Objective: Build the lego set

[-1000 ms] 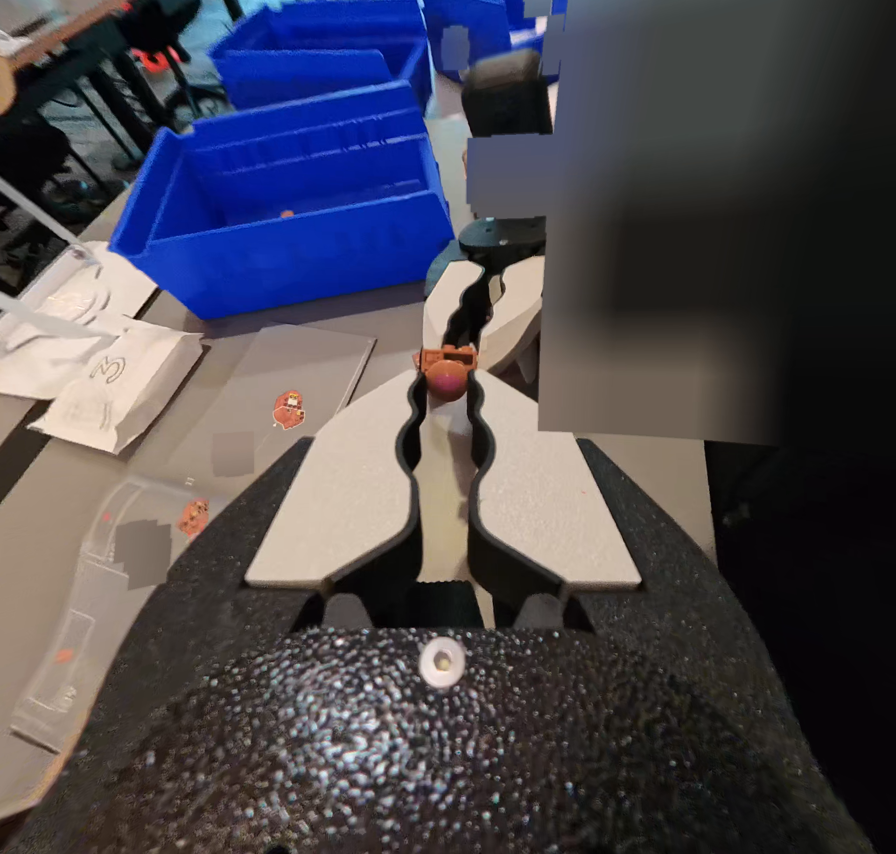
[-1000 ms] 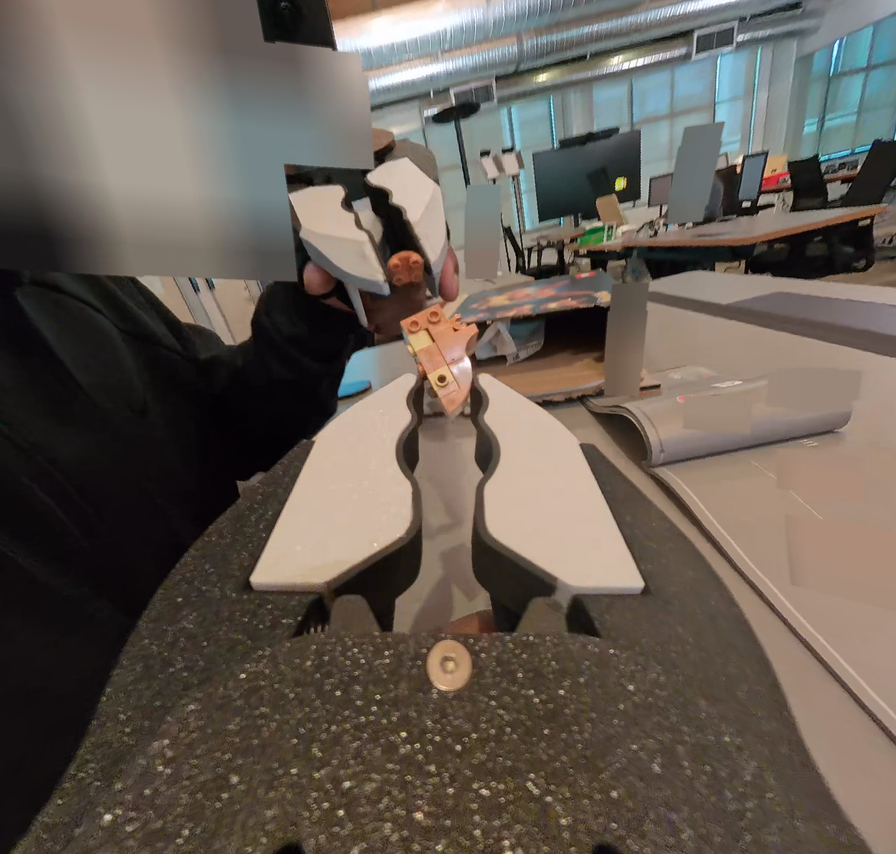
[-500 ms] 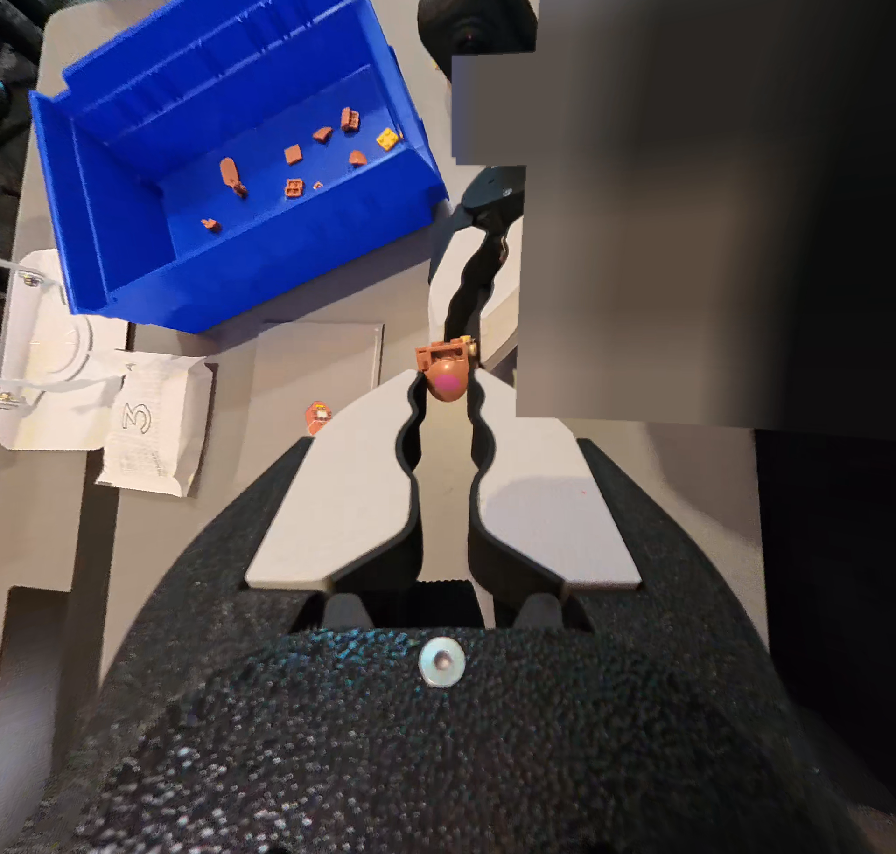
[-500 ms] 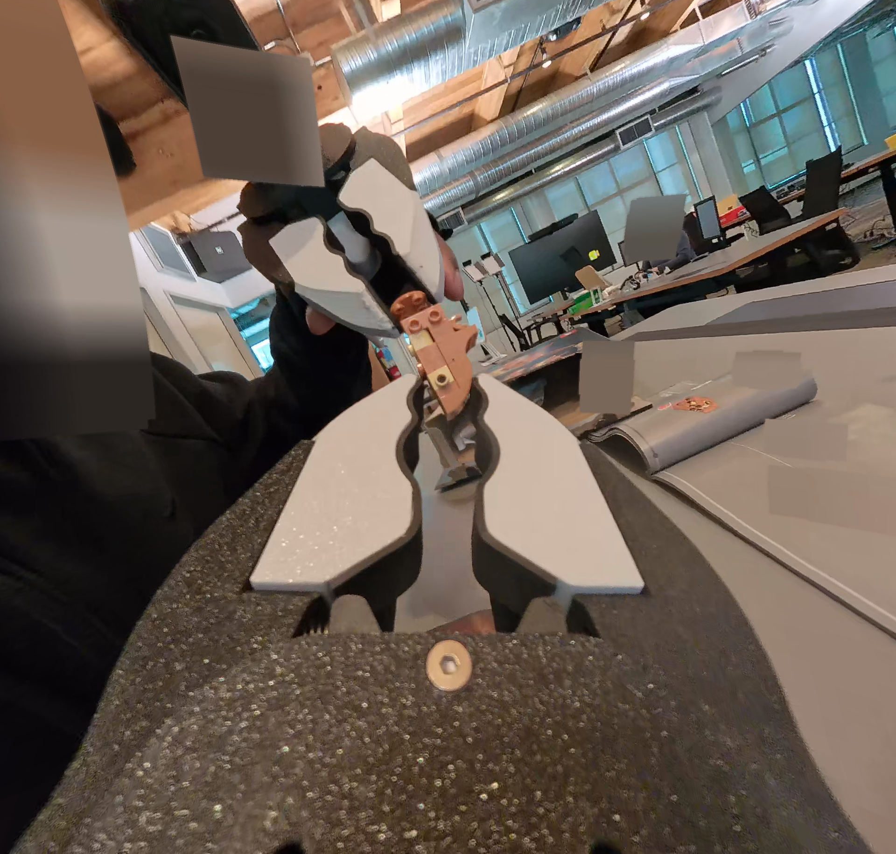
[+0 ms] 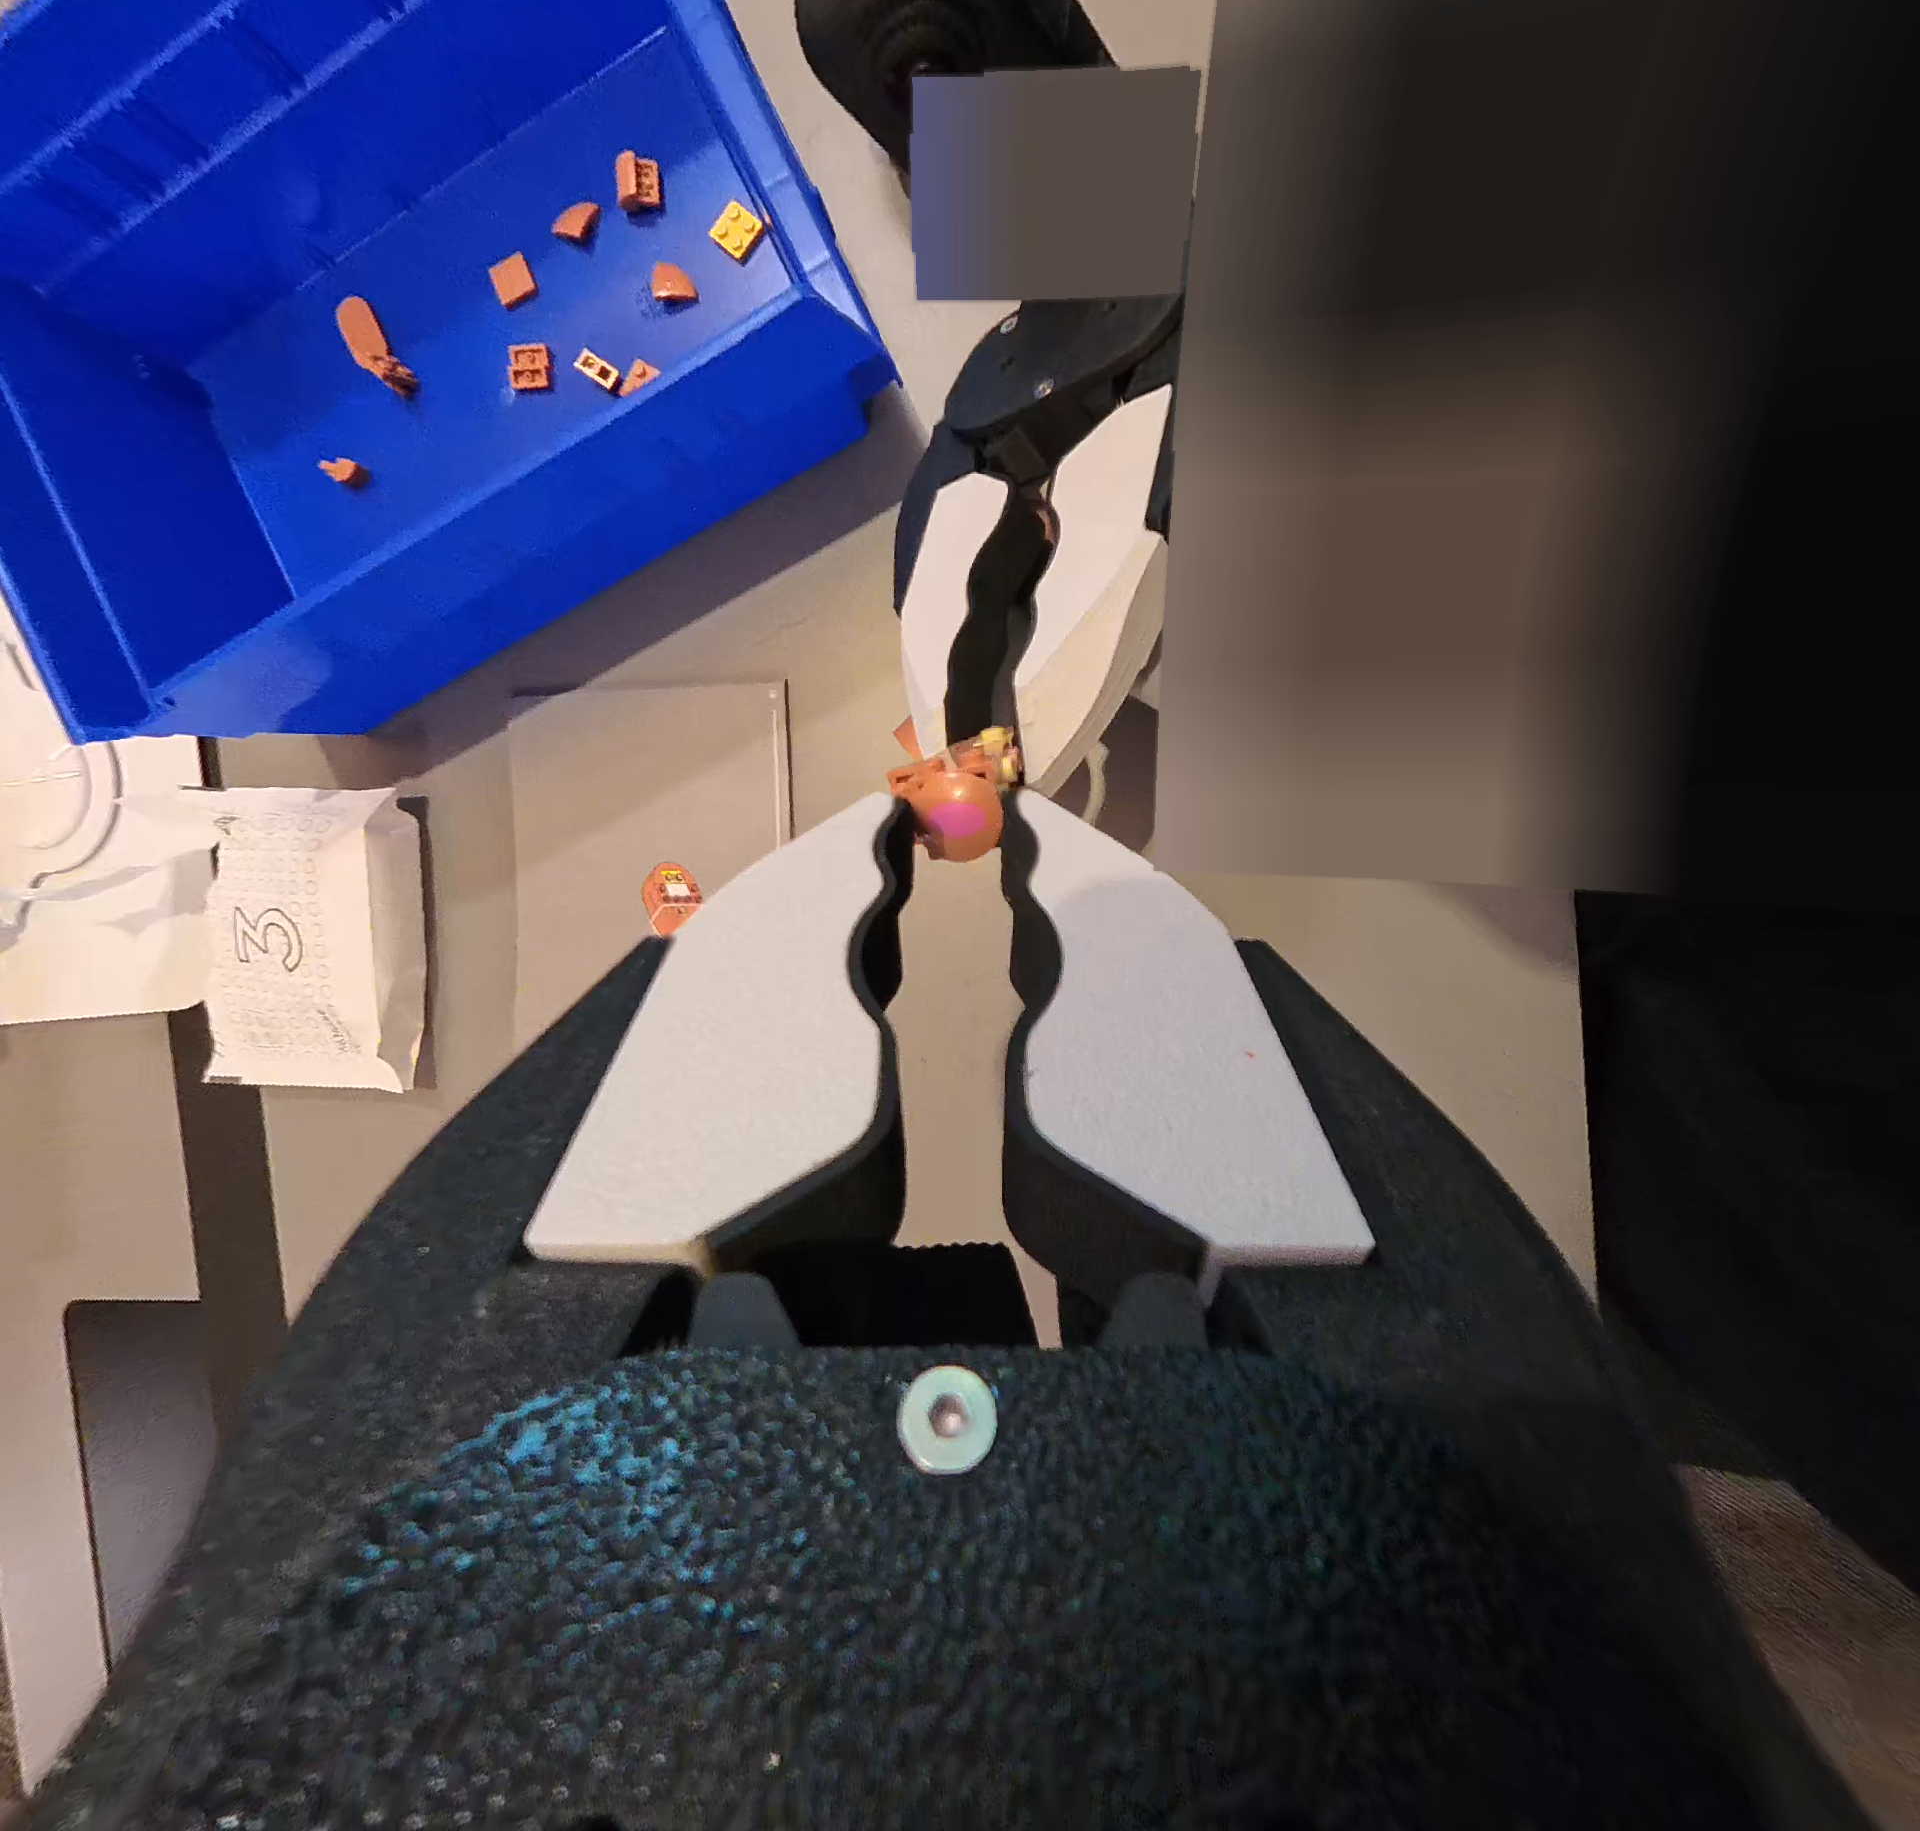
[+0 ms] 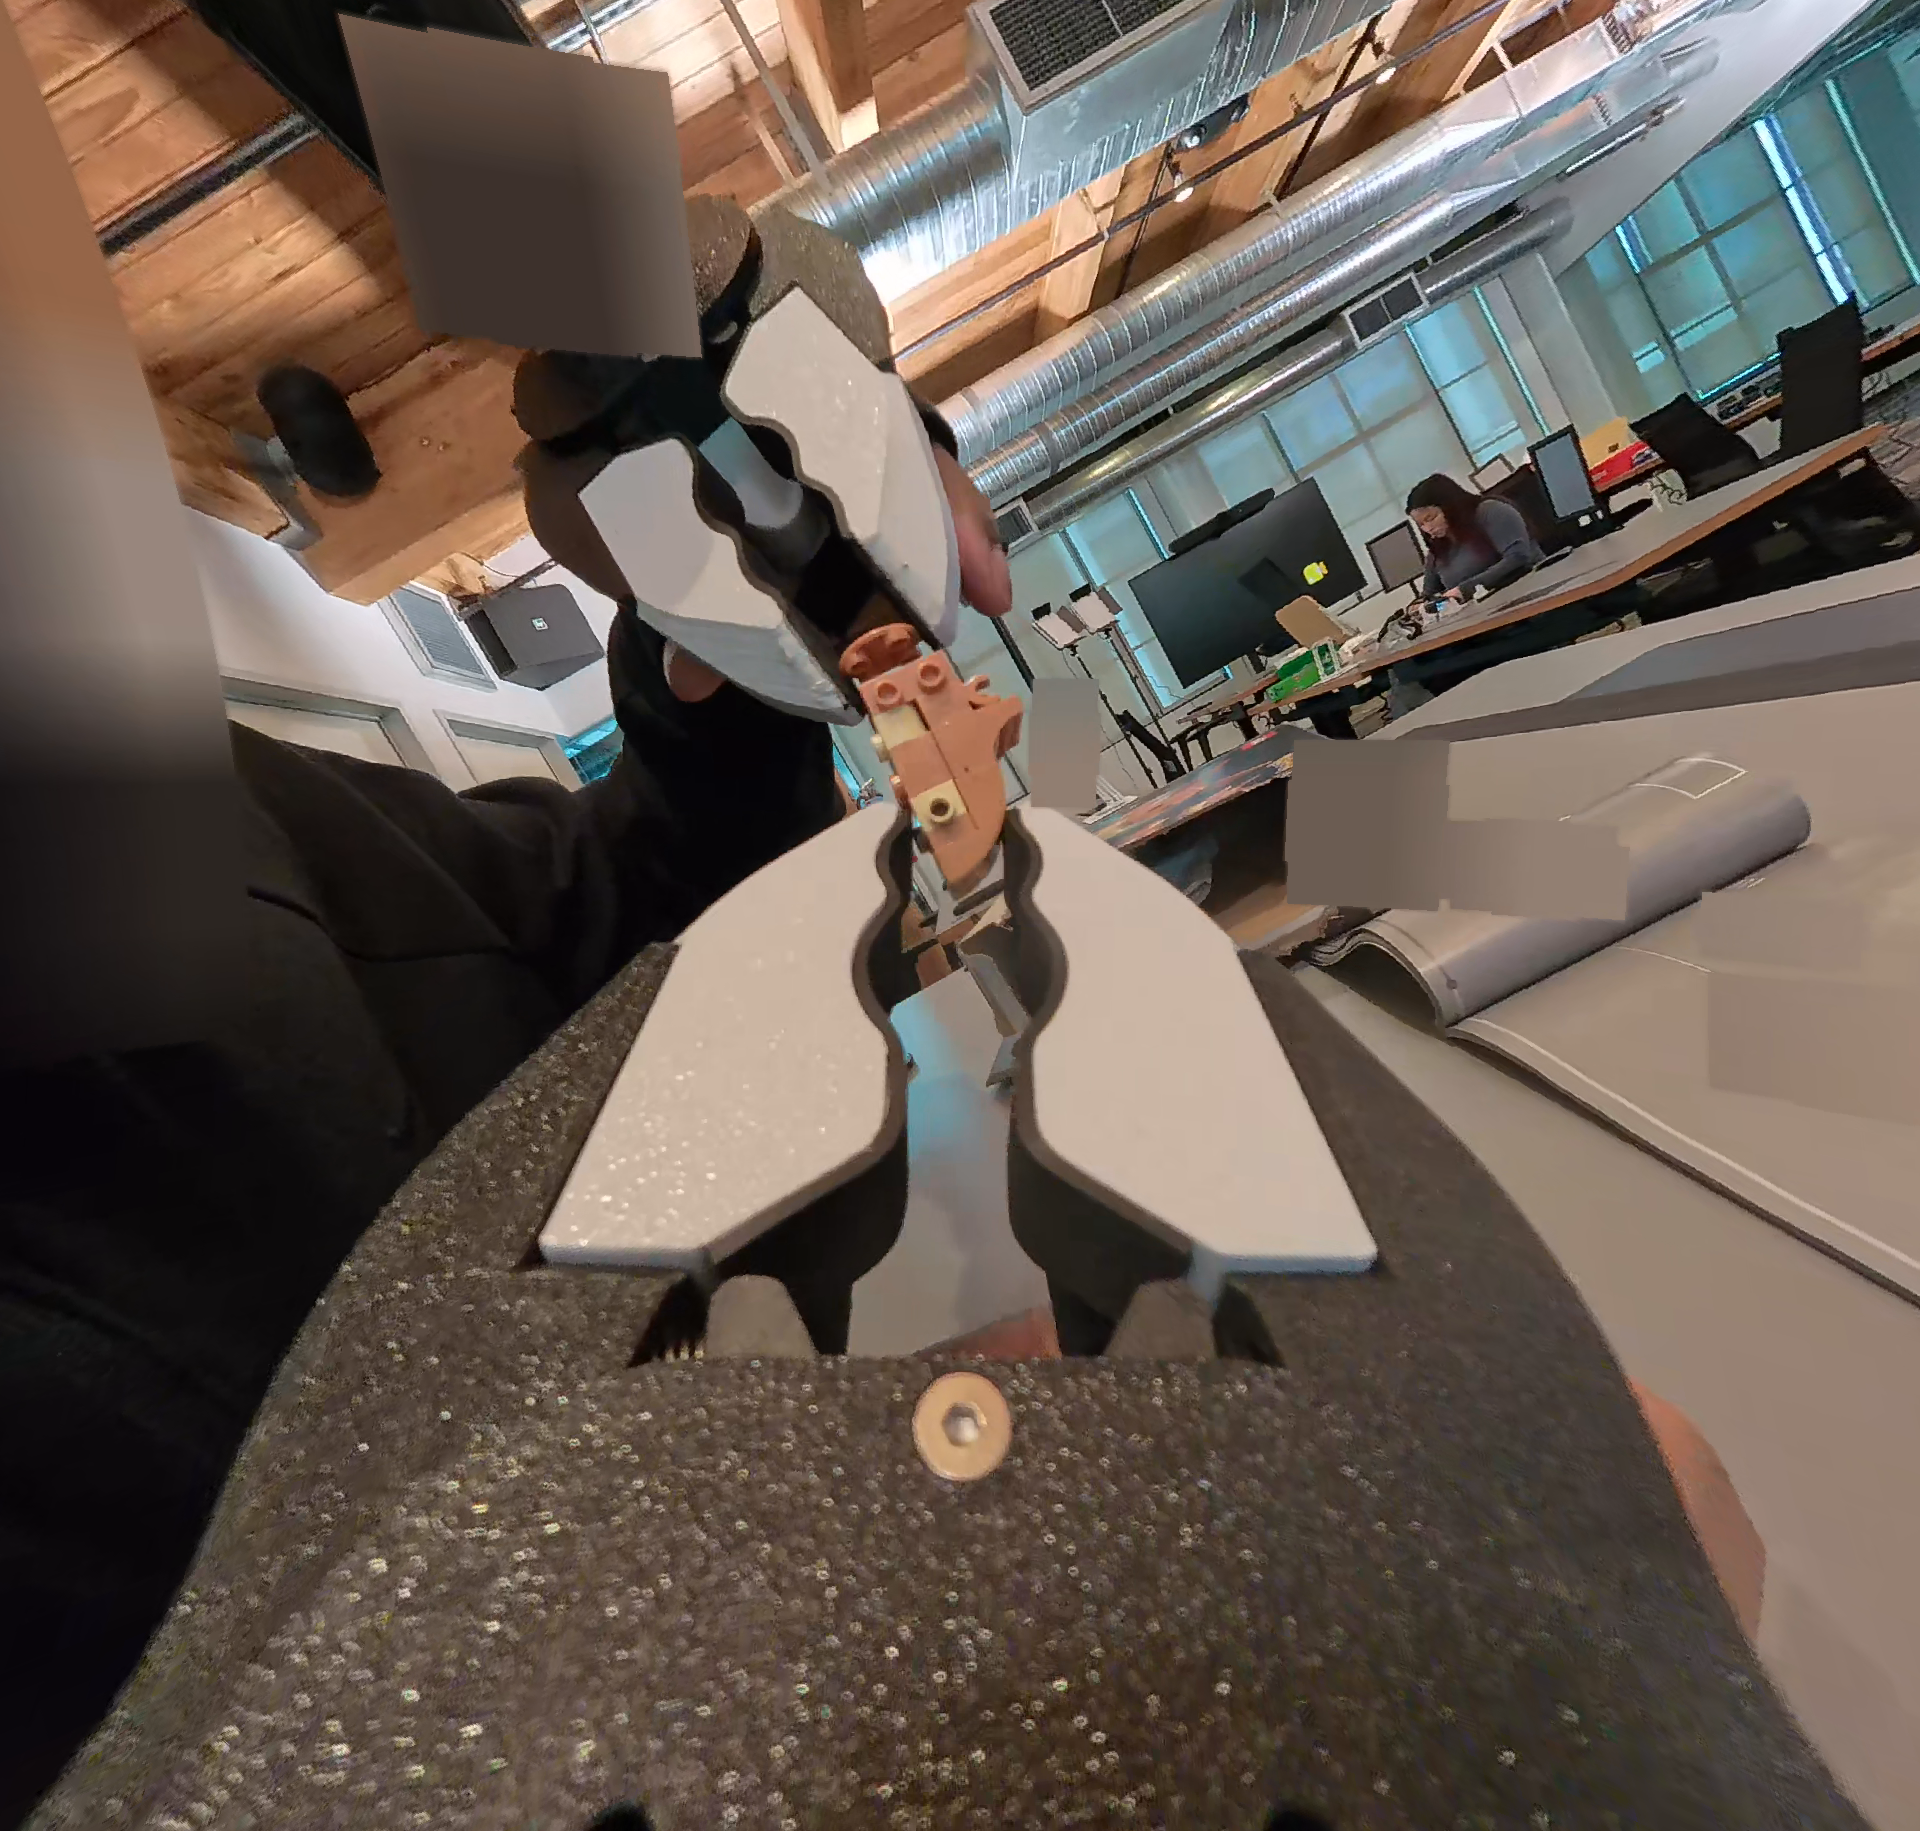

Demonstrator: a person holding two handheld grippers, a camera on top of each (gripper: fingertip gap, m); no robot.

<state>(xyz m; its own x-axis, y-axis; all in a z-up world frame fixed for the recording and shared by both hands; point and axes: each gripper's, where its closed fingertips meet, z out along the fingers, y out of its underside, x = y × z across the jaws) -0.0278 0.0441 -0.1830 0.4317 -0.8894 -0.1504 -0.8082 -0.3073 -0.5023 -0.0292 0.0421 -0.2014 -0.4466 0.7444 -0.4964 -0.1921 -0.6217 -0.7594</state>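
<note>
Above the grey surface (image 5: pixel 665 659), both tongs meet tip to tip. Left tongs (image 5: pixel 958 825) clamp a small round brown brick piece with a pink spot (image 5: pixel 961 823); right tongs (image 6: pixel 961 846) clamp a brown-and-tan brick assembly (image 6: pixel 940 742). Nearby sits a blue plastic bin (image 5: pixel 187 534) of loose brown bricks.

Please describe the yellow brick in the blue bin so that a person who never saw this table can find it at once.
Start from the blue bin on the grey table, up and left of the left gripper. On its floor lie scattered small bricks; go to the corner nearest the right wall. The yellow brick lies there, a small square plate with four studs, the only yellow piece among brown ones.
</note>
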